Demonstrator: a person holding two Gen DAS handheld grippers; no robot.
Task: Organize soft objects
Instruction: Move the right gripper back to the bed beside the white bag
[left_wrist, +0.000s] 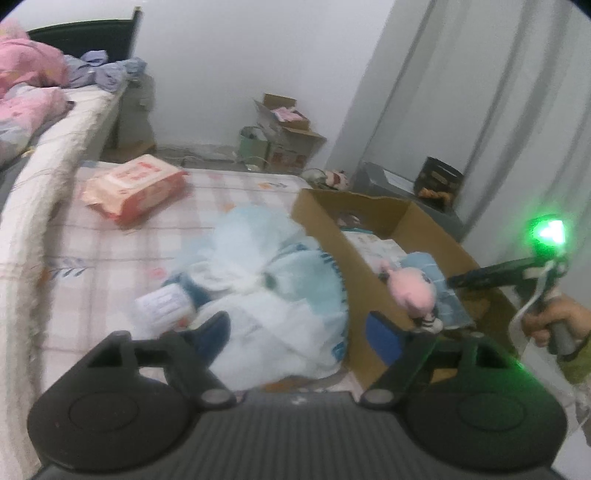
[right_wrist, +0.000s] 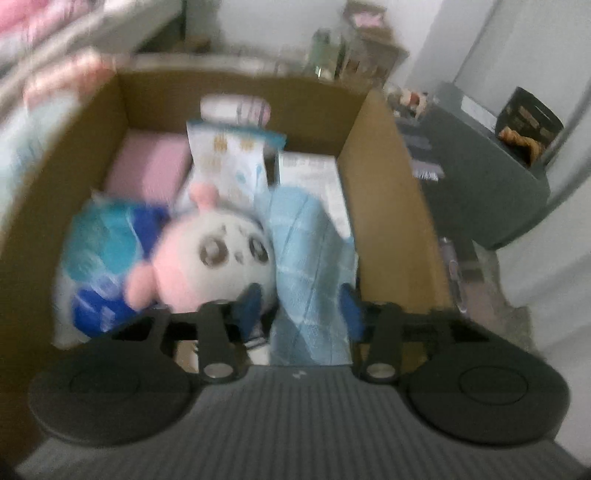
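Plush toy (right_wrist: 218, 258) lies in the box (right_wrist: 391, 206), beside the right tool (right_wrist: 301, 306), its jaws apart. Left tool (left_wrist: 299, 328), jaws apart, hovers over the bag (left_wrist: 273, 288) on the bed (left_wrist: 110, 236).

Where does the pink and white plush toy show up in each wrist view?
Left wrist view: the plush toy sits right of centre, inside the cardboard box, seen from the side beyond the left gripper's right finger.
Right wrist view: the plush toy lies left of centre, face up in the box.
Shared landmark: the folded light blue towel beside it in the box.
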